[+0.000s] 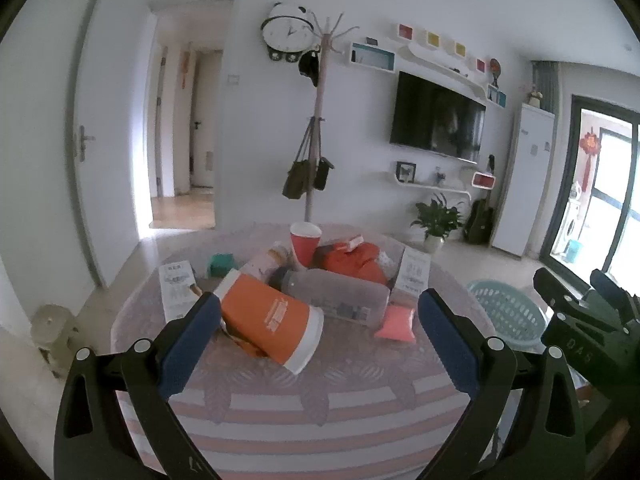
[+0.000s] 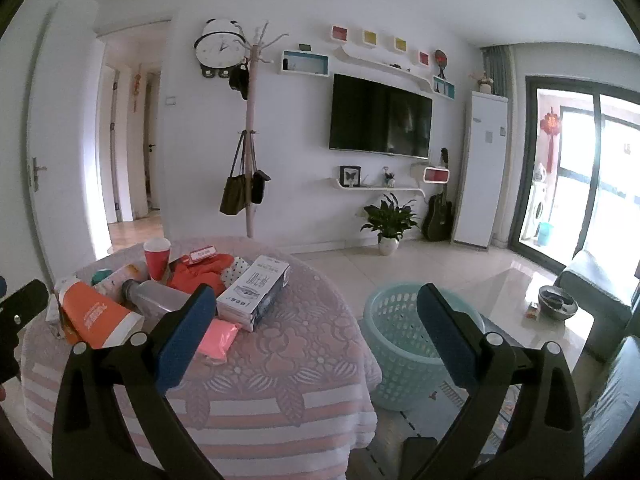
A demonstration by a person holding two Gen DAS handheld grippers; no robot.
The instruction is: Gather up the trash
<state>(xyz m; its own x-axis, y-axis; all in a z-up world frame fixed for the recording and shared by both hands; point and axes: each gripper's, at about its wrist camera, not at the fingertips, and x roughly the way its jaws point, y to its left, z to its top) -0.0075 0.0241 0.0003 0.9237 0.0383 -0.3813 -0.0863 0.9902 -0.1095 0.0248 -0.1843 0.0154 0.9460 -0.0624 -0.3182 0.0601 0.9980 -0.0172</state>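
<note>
A round table with a pink patterned cloth [image 1: 280, 400] [image 2: 260, 380] carries a heap of trash. In it an orange paper cup [image 1: 272, 320] [image 2: 96, 314] lies on its side and a red cup [image 1: 305, 244] [image 2: 157, 258] stands upright. With them are a grey bottle [image 1: 336, 292], an orange bag [image 1: 356, 262], a pink packet [image 1: 396, 322] [image 2: 218, 338] and a white box [image 2: 256, 292]. My left gripper [image 1: 319, 298] is open just short of the orange cup, with nothing between its fingers. My right gripper [image 2: 317, 291] is open over the table's right edge, also with nothing in it. A teal basket [image 2: 400, 344] [image 1: 508, 312] stands on the floor to the right.
A white leaflet [image 1: 176, 288] and a small teal object [image 1: 222, 264] lie at the table's left. Behind the table stand a coat rack [image 2: 250, 184] and a potted plant [image 2: 390, 224]. A glass coffee table [image 2: 552, 320] and a dark sofa [image 2: 608, 400] are on the right.
</note>
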